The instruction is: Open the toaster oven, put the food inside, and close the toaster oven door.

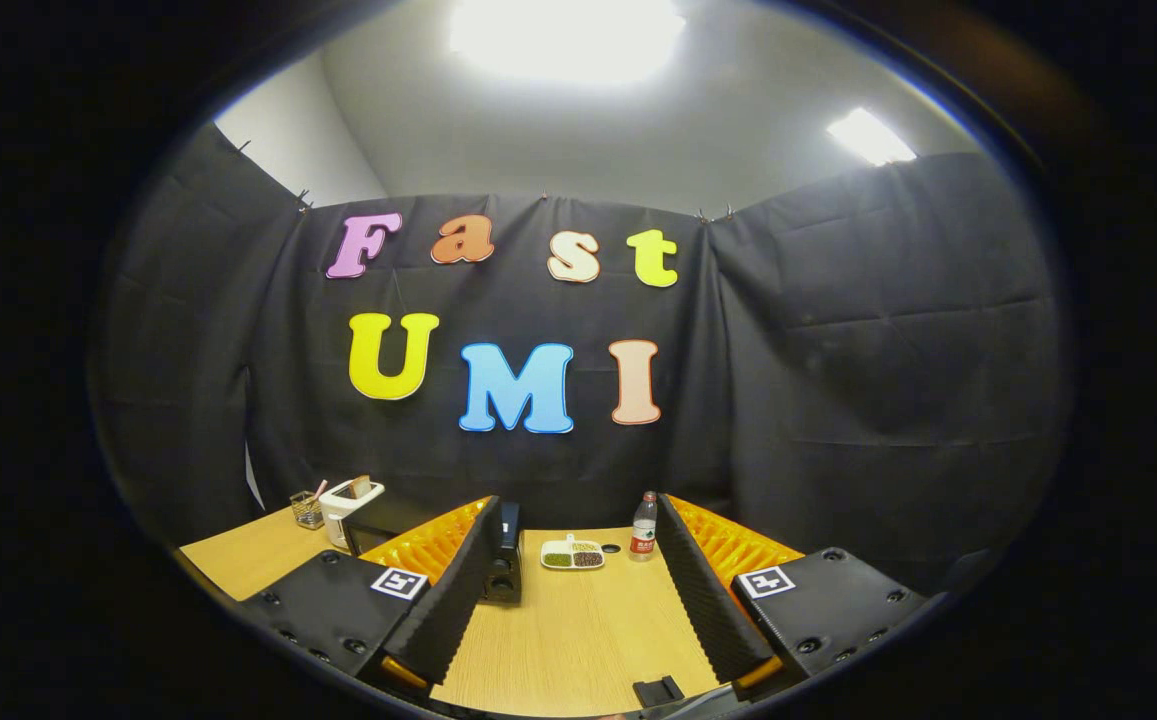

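Gripper (pixel 578 600) spread wide, fingers apart, clamping nothing, touching nothing, above the wooden table (pixel 578 640). Beyond the fingers, near the table's far edge: divided dish of food (pixel 572 554), water bottle (pixel 643 526) just beside it. Toaster oven (pixel 370 536) at the far left corner, partly hidden behind the left finger.

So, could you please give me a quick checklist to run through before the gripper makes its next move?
1. Gripper open, nothing held: ok.
2. Bare table between the fingers: ok.
3. Food tray within sight, beyond the fingers: ok.
4. Toaster oven located, partly hidden behind the left finger: ok.
5. Oven door open or shut: cannot tell.
6. Water bottle upright beside the tray, apart from it: ok.
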Available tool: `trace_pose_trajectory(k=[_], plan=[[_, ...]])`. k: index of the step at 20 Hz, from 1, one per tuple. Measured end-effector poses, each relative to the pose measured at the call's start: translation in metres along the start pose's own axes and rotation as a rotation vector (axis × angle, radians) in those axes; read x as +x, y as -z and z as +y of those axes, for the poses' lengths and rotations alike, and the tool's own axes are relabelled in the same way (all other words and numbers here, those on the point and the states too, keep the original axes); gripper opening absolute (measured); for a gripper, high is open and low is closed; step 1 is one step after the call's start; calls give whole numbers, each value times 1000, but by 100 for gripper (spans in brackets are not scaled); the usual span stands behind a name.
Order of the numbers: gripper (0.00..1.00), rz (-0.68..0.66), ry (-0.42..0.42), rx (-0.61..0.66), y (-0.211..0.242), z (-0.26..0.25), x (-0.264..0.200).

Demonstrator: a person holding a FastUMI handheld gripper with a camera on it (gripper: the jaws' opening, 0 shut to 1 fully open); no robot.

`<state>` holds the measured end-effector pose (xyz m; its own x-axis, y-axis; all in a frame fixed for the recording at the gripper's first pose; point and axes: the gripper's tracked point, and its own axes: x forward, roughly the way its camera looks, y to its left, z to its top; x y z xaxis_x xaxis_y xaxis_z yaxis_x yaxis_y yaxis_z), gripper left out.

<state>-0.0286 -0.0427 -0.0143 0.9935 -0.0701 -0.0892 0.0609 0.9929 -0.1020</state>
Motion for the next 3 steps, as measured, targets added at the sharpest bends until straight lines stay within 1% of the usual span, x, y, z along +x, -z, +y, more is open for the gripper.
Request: trace_pose_trajectory(k=[3], plan=[[97, -3, -4, 7, -2, 2, 3]])
